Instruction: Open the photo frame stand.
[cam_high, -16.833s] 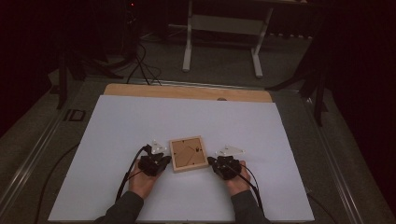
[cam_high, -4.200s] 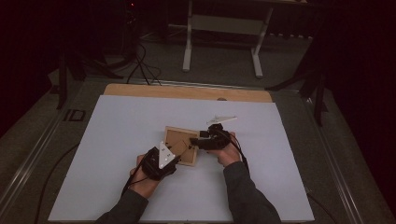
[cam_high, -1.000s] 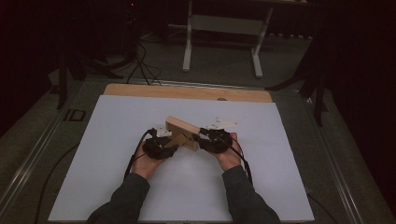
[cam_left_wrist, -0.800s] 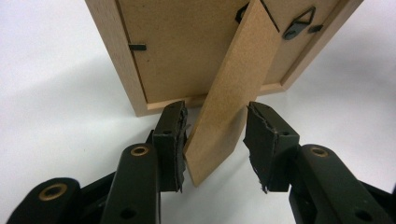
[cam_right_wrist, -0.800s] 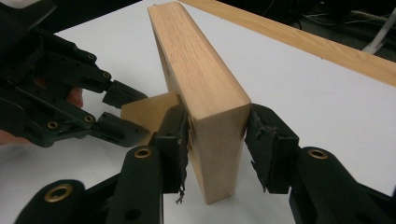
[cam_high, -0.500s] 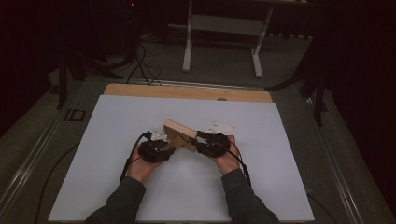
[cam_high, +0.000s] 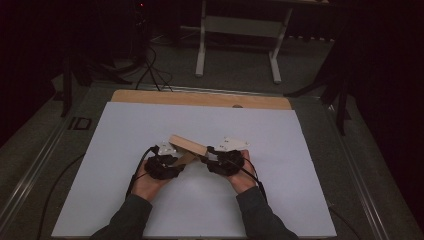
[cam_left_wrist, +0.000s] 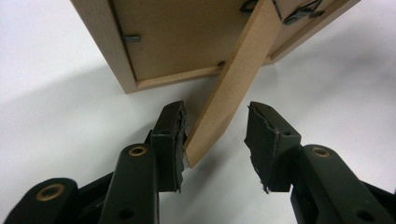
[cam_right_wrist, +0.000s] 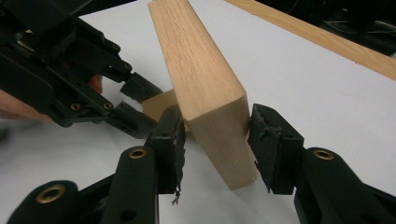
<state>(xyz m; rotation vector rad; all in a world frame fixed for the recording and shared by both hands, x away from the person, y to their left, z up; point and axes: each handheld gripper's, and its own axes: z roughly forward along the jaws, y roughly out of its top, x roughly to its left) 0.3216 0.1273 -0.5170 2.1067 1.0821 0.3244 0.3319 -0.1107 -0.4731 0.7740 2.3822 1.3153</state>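
Observation:
A light wooden picture frame (cam_high: 187, 144) stands tilted on the white table top, its back towards me. Its back panel (cam_left_wrist: 173, 42) carries a fold-out stand (cam_left_wrist: 233, 88) that reaches down to the table. My left gripper (cam_left_wrist: 215, 130) is open around the foot of the stand, which leans on one pad; the other pad stands apart. My right gripper (cam_right_wrist: 215, 126) has the frame's thick side edge (cam_right_wrist: 196, 70) between its jaws, which have just been opening. In the high view the left gripper (cam_high: 182, 160) and right gripper (cam_high: 206, 153) sit close on either side of the frame.
The white sheet (cam_high: 300, 175) covers the table, with a bare wooden strip (cam_high: 200, 98) along the far edge. Beyond it stand a grey table frame (cam_high: 235, 25) and cables on the dark floor (cam_high: 150, 65). Black cables trail from both grippers.
Long before, the frame lay flat between the grippers; it now stands tilted. Over the last second the frame and both hands have shifted slightly towards me.

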